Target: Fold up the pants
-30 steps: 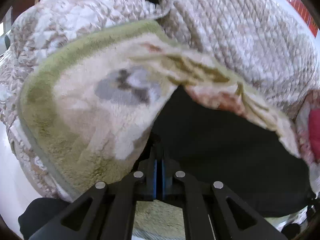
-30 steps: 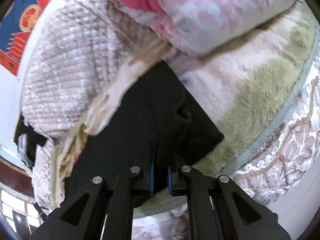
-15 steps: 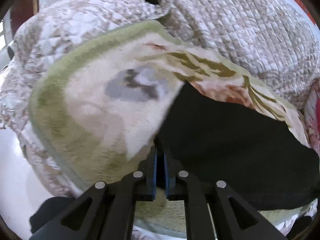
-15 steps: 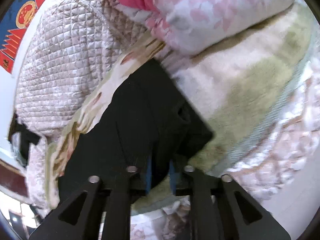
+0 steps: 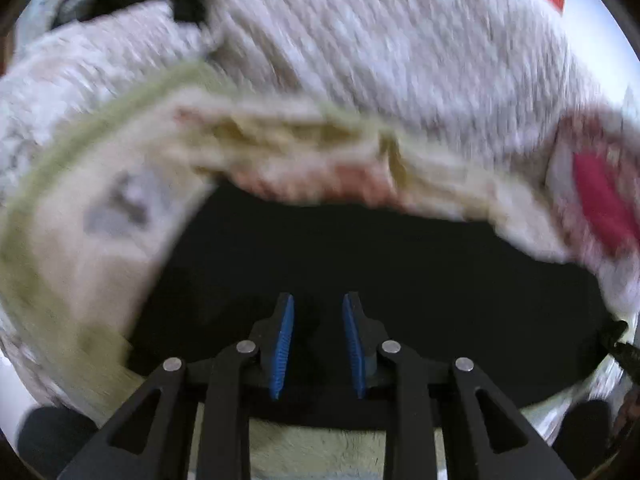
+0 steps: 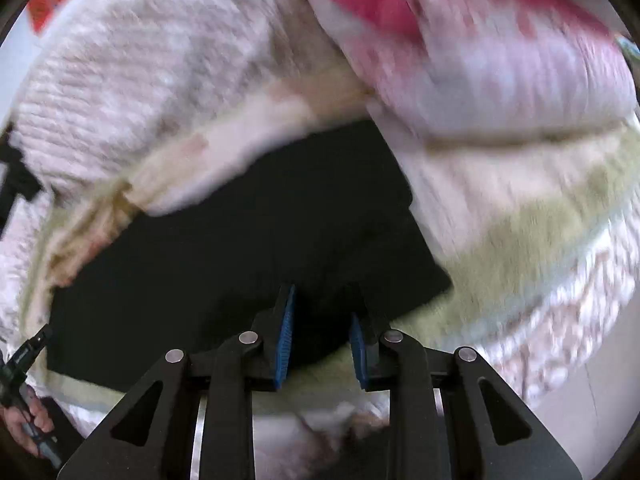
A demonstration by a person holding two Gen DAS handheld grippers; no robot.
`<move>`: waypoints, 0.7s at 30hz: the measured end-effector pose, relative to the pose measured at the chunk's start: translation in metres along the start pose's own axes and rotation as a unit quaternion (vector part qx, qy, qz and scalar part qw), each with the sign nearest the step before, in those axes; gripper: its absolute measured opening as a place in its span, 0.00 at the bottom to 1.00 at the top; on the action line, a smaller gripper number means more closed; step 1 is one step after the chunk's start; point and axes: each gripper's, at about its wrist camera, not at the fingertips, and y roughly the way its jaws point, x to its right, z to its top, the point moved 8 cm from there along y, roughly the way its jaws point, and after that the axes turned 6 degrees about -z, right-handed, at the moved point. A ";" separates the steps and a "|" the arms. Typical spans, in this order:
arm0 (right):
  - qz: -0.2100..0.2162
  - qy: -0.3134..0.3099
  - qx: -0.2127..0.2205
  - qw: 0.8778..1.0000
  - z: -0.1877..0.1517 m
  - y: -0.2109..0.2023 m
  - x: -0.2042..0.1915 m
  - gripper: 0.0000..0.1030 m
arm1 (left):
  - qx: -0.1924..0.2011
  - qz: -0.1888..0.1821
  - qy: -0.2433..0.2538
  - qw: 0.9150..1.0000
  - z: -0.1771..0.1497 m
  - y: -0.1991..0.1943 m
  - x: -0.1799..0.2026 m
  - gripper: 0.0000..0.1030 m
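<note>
The black pants [image 5: 360,264] lie spread flat on a cream and green fleece blanket [image 5: 80,208] on a bed. My left gripper [image 5: 318,308] is open, its blue pads apart just over the pants' near edge, holding nothing. In the right wrist view the pants [image 6: 240,264] lie as a wide black rectangle. My right gripper [image 6: 322,304] is open over their near right corner, also empty. Both views are motion-blurred.
A quilted beige bedspread [image 5: 400,40] is bunched behind the blanket. A pink and red pillow [image 6: 480,40] lies at the right end. The left hand and its gripper handle [image 6: 24,400] show at the right wrist view's lower left.
Both grippers were shut on the pants' edge and have opened, letting the cloth go. The pants now lie flat on the blanket and both grippers have drawn back a little.
</note>
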 end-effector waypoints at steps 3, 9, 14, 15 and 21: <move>-0.041 0.028 0.036 0.998 0.004 -0.018 0.027 0.32 | -0.014 0.007 0.023 1.000 -0.014 0.009 0.001 0.27; -0.080 0.061 0.086 0.991 0.029 -0.041 0.050 0.34 | -0.016 0.019 0.018 1.000 0.000 0.005 -0.008 0.27; -0.006 -0.032 0.080 0.996 0.058 -0.018 -0.018 0.34 | 0.012 0.000 0.017 1.000 0.034 0.009 0.005 0.27; 0.005 -0.051 0.078 0.996 0.063 -0.009 -0.032 0.34 | 0.014 -0.008 0.018 1.000 0.039 0.011 0.009 0.27; -0.011 -0.101 0.068 0.992 0.087 0.045 -0.066 0.34 | 0.030 -0.019 0.067 0.997 0.075 0.044 0.040 0.33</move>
